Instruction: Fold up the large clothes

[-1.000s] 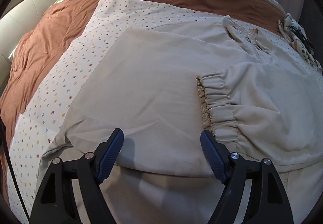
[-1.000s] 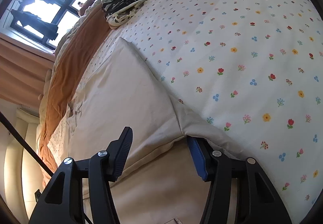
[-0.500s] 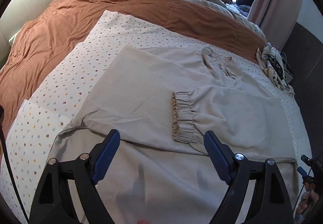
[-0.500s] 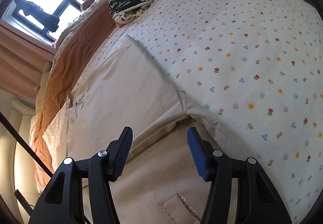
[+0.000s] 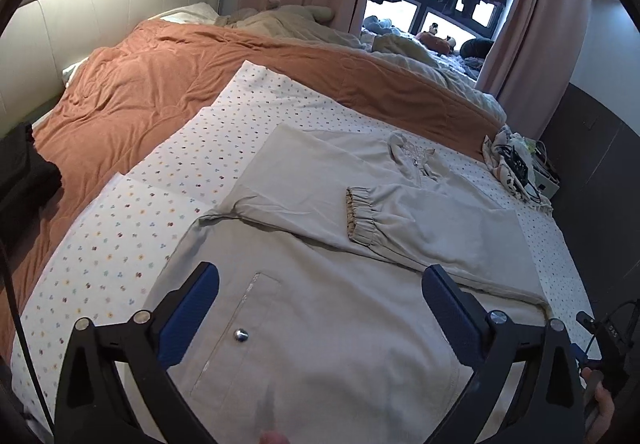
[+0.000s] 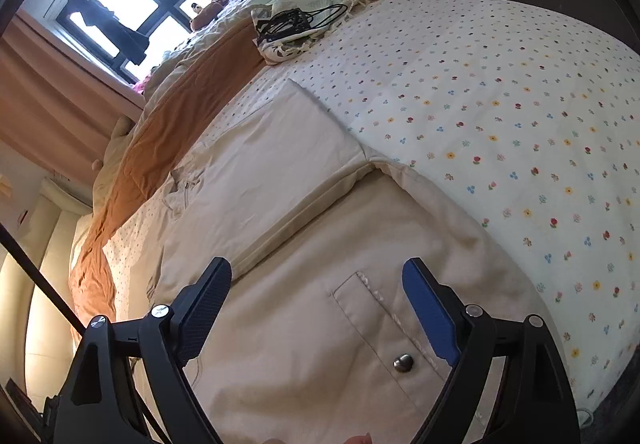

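Note:
A large beige jacket (image 5: 328, 284) lies flat on the flowered bed sheet (image 5: 120, 240). One sleeve with a gathered cuff (image 5: 358, 215) is folded across its upper part. A pocket with a metal snap (image 5: 241, 334) shows near the hem. My left gripper (image 5: 320, 304) is open and empty, above the jacket's lower part. In the right wrist view the jacket (image 6: 280, 183) fills the middle, with another pocket snap (image 6: 403, 362). My right gripper (image 6: 318, 304) is open and empty above that pocket.
A rust-brown duvet (image 5: 160, 83) covers the far side of the bed. A patterned cloth with black cables (image 5: 512, 163) lies at the far right corner, also in the right wrist view (image 6: 296, 27). A padded headboard (image 5: 100, 15) stands at left. Curtains and a window are behind.
Both grippers have pulled back and risen from the folded sleeve edges toward the jacket's hem. More of the jacket and both pockets have come into view. Both stay open.

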`<act>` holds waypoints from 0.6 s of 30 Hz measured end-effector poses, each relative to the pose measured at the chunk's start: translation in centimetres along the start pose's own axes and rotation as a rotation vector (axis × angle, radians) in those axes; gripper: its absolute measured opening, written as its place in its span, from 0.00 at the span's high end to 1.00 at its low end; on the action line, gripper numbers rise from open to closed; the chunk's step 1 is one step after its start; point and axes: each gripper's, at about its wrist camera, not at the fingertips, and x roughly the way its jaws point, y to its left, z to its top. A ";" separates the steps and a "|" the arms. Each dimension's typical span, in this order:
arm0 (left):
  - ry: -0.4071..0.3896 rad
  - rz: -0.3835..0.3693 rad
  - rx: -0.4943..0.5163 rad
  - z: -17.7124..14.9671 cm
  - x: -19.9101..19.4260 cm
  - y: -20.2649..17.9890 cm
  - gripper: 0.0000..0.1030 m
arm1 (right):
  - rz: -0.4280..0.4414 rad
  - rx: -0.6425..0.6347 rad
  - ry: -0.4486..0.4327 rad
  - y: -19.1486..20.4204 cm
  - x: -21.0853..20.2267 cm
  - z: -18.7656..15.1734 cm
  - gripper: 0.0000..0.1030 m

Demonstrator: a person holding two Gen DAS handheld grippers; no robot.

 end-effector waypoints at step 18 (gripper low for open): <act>-0.086 -0.029 -0.061 -8.7 -14.6 6.9 0.00 | 0.149 0.006 -0.145 -4.7 -14.6 -9.4 0.00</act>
